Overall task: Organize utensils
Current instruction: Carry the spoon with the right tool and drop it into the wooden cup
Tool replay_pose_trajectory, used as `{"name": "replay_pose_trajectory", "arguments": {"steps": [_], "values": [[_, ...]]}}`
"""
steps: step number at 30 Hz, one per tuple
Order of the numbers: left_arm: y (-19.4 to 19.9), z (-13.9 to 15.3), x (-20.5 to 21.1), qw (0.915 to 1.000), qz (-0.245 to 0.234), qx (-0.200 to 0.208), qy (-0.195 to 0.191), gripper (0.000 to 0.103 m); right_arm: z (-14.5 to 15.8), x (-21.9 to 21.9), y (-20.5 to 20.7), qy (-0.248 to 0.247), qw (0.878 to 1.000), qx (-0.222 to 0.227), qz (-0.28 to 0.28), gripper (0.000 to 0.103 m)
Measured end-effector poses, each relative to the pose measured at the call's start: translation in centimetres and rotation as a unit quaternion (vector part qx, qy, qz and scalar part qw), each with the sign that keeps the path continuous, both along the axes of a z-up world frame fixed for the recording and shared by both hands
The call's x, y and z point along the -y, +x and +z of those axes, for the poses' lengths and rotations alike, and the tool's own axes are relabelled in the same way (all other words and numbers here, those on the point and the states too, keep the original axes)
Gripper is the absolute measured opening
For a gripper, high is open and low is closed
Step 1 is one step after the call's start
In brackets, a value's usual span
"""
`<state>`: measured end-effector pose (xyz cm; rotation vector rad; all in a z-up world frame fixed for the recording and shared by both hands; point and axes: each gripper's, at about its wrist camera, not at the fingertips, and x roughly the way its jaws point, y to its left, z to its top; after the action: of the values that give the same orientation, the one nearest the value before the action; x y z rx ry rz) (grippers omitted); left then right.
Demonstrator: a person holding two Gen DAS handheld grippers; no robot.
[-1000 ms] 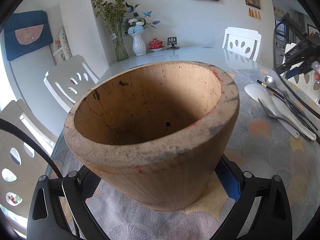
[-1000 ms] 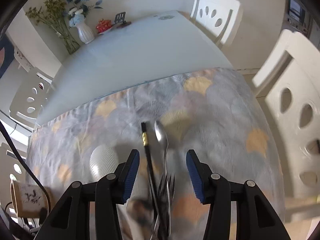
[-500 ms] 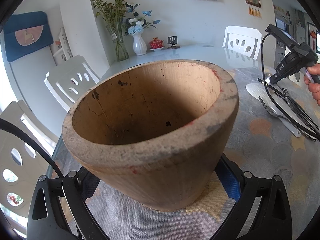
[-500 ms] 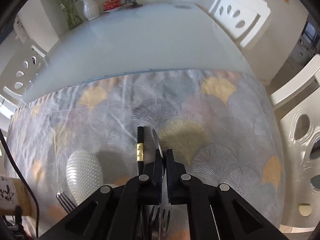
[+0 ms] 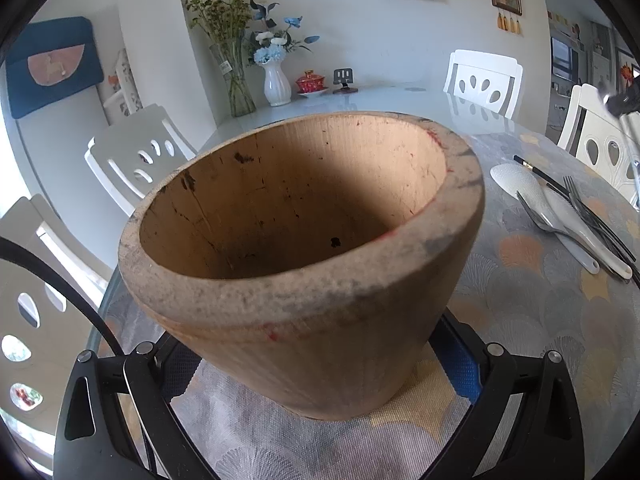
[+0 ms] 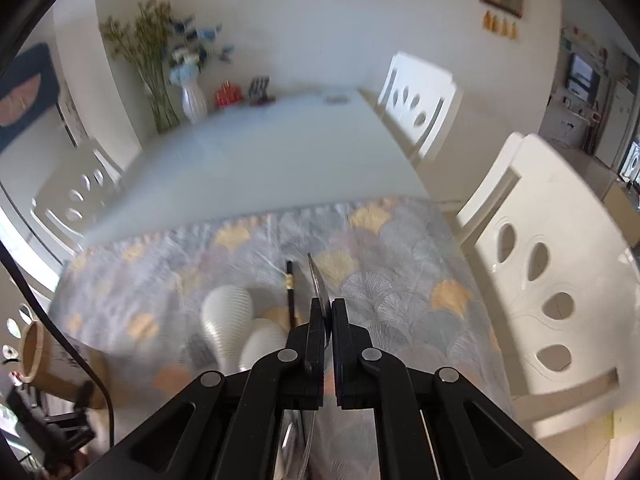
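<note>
The pot (image 5: pixel 304 264) hides the left tongs' (image 5: pixel 316 364) tips; the right tongs (image 6: pixel 328 316) cover the spoon's (image 6: pixel 318 280) handle; the far surface (image 6: pixel 260 152) is blurred.

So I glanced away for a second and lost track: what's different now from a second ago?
The right claw, open over the cutlery a second ago, closed on the metal spoon and has lifted it off the tablecloth; the spoon is gone from the pile in the left view. Unchanged: the left claw holds the wooden cup, and the white spoons, forks and chopsticks lie where they were.
</note>
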<state>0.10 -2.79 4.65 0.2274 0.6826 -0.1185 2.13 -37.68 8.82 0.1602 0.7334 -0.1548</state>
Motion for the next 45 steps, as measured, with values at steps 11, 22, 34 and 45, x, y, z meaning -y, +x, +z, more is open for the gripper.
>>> {"name": "replay_pose_trajectory", "arguments": {"steps": [11, 22, 34, 45], "values": [[0.0, 0.0, 0.1, 1.0000, 0.000, 0.001, 0.000, 0.099, 8.2, -6.3, -4.1, 0.008, 0.993, 0.113, 0.039, 0.003], [0.0, 0.0, 0.0, 1.0000, 0.000, 0.001, 0.000, 0.099, 12.8, -18.1, -1.1, 0.066, 0.964, 0.217, 0.138, 0.003], [0.0, -0.1, 0.1, 1.0000, -0.001, 0.001, -0.001, 0.099, 9.2, -25.8, 2.7, 0.096, 0.957, 0.189, 0.196, 0.003], [0.0, -0.1, 0.0, 1.0000, 0.000, 0.001, 0.000, 0.099, 5.2, -26.0, 2.2, 0.082, 0.965, 0.149, 0.201, 0.003]]}}
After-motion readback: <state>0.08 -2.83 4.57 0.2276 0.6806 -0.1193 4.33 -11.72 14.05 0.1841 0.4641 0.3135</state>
